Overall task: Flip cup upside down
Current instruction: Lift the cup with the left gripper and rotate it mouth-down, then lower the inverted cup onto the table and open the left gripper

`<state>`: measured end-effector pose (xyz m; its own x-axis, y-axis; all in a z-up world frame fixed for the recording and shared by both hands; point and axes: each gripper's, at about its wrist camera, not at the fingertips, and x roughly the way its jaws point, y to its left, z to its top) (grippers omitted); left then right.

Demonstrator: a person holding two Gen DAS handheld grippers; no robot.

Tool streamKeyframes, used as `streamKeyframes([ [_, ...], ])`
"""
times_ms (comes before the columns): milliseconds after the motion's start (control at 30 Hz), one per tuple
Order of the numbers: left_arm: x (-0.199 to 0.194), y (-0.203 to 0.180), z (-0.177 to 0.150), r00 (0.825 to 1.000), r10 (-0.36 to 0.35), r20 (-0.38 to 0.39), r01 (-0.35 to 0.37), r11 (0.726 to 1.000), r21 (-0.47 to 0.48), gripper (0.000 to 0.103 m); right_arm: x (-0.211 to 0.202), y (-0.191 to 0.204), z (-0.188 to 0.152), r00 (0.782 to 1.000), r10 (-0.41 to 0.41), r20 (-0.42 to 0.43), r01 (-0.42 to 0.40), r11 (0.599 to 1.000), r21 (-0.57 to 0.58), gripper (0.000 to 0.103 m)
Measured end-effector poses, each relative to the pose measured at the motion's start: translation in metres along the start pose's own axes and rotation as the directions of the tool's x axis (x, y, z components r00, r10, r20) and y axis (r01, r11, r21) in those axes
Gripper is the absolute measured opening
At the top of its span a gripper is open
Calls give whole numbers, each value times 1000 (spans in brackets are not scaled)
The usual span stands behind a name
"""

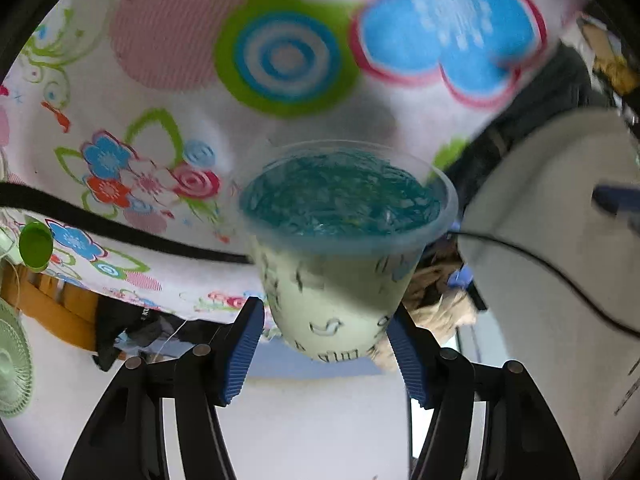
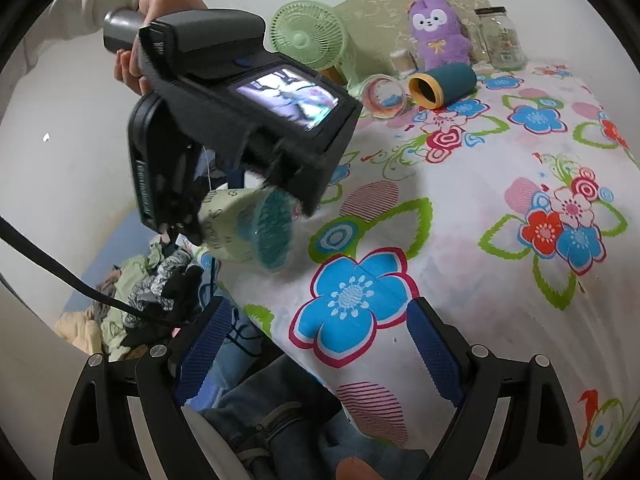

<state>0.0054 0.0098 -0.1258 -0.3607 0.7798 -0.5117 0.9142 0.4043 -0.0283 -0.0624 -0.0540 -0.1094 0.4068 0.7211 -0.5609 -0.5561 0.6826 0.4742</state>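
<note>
Left wrist view shows our left hand-held gripper clamped on the base end of the cup, its blue pads pressing either side of the pale green wall. The cup's wide mouth, blue-green inside, points away from us toward the flowered bedsheet. From the right wrist view, the cup hangs in the air over the bed's edge, tilted roughly on its side, mouth toward the sheet, clear of the surface. Our right hand-held gripper sits spread wide and empty above the big blue flower.

We judge ourselves midway through the flip: the cup is lifted and partly rotated, not yet inverted. Next we would need to finish rolling the wrist until the rim faces straight down, then lower it flat onto the sheet before letting go.
</note>
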Motion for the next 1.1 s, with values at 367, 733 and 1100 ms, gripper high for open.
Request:
streamKeyframes([
  [367, -39, 17, -10, 984, -2, 181, 24, 993, -119, 65, -1, -2, 9, 1000, 10, 26, -10, 1000, 5, 91],
  [733, -67, 29, -15, 956, 31, 293, 26, 982, -188, 65, -2, -1, 9, 999, 9, 33, -10, 1000, 4, 91],
  [1100, -67, 39, -36, 921, 32, 388, 66, 969, -237, 85, -7, -2, 14, 997, -53, 49, 53, 999, 1, 91],
])
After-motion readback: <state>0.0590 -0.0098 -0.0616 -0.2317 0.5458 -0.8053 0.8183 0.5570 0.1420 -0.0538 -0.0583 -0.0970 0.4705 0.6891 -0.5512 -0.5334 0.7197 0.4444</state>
